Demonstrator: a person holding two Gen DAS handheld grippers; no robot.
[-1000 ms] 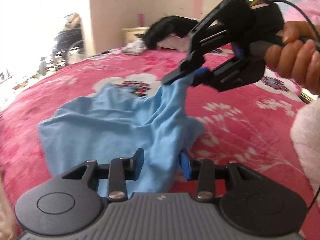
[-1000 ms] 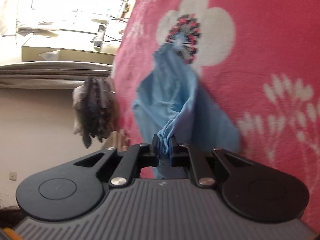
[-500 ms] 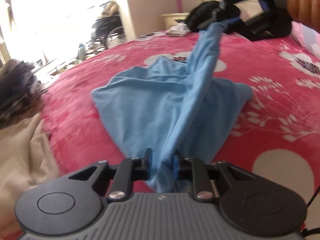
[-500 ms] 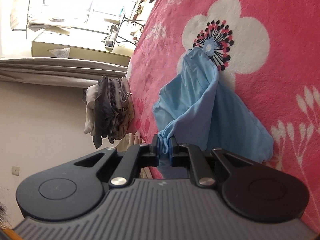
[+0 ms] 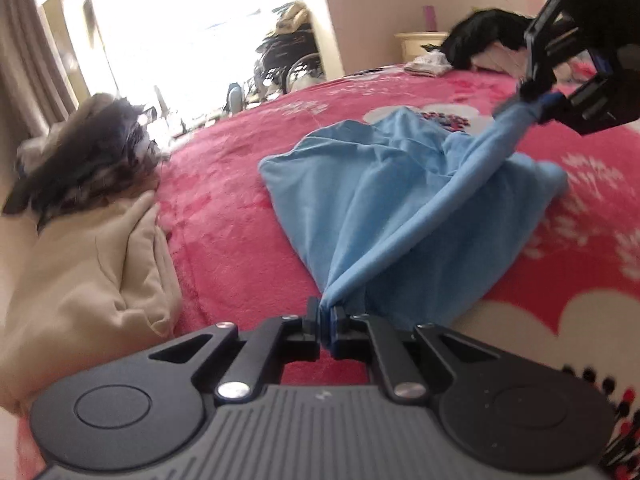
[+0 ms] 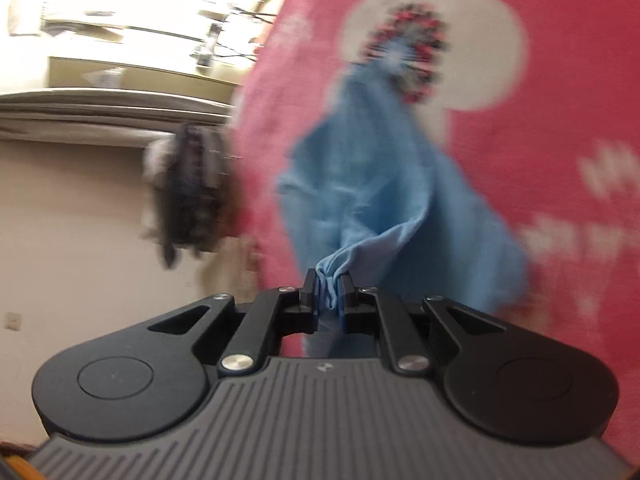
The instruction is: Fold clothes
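Note:
A light blue garment (image 5: 400,196) lies bunched on the pink floral blanket (image 5: 224,184). My left gripper (image 5: 327,318) is shut on its near corner, the cloth pinched between the pads. My right gripper (image 5: 532,106) appears at the upper right of the left wrist view, clamped on another corner and lifting it, so a taut fold runs between the two. In the blurred right wrist view the right gripper (image 6: 329,288) holds gathered blue cloth (image 6: 372,200) above the blanket (image 6: 560,120).
A beige garment (image 5: 80,272) and a dark furry pile (image 5: 84,160) lie at the bed's left edge. A black garment (image 5: 480,36) and white cloth sit at the far side by a cream nightstand (image 5: 420,42). A bright window is at the back left.
My left gripper closed from open onto the blue garment's near corner and swung left. The right gripper kept its grip, and the cloth between them is stretched tauter.

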